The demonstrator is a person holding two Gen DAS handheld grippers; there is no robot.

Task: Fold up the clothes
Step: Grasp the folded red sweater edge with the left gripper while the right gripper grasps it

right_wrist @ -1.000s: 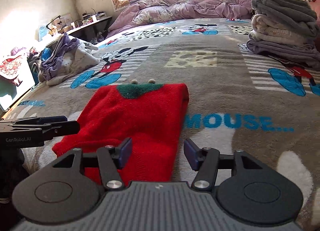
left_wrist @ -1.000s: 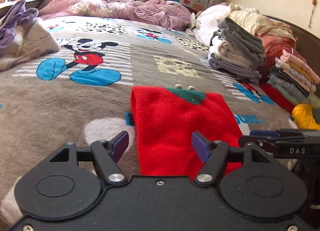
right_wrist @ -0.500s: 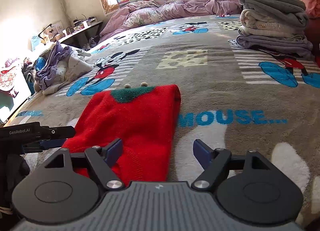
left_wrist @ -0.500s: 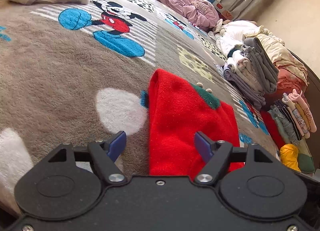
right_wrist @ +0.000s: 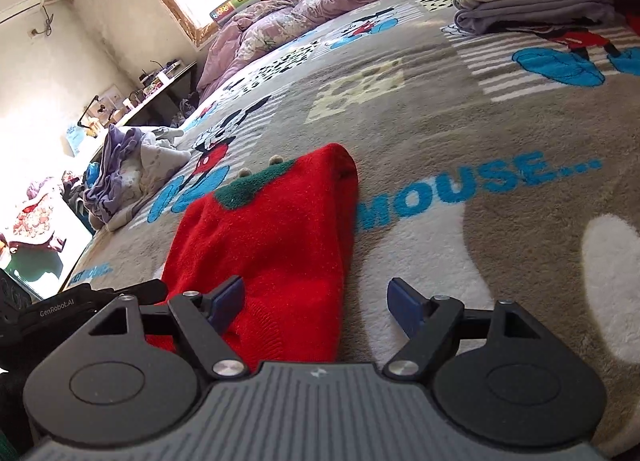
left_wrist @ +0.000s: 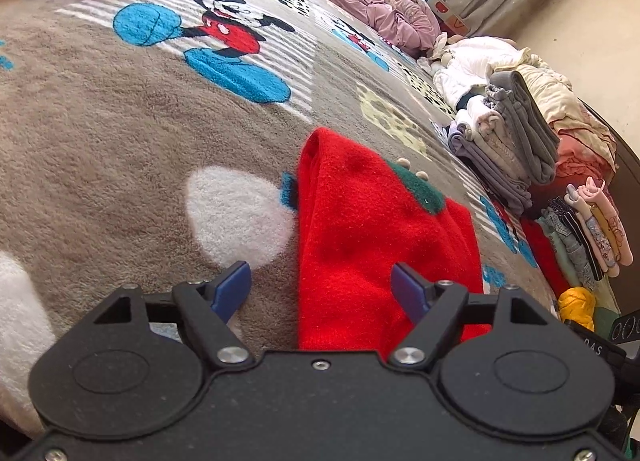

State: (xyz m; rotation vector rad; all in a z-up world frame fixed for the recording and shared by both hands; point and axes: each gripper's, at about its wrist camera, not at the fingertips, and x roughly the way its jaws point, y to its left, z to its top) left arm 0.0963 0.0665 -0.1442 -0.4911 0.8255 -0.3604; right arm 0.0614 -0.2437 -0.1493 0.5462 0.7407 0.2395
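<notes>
Folded red knit sweater with green collar [left_wrist: 372, 245] lay flat on the grey cartoon-print bed blanket [left_wrist: 120, 141]. Left tool [left_wrist: 322, 287] was opening, sweater's 9 o'clock edge between jaws, ungripped. Right tool [right_wrist: 316, 297], wider than before, straddled the 3 o'clock edge. Both views had tilted.

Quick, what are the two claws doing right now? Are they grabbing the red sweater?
Left claw: opening, nothing gripped, pads astride the red sweater's near edge.
Right claw: open, nothing gripped, astride the sweater's other near corner.
</notes>
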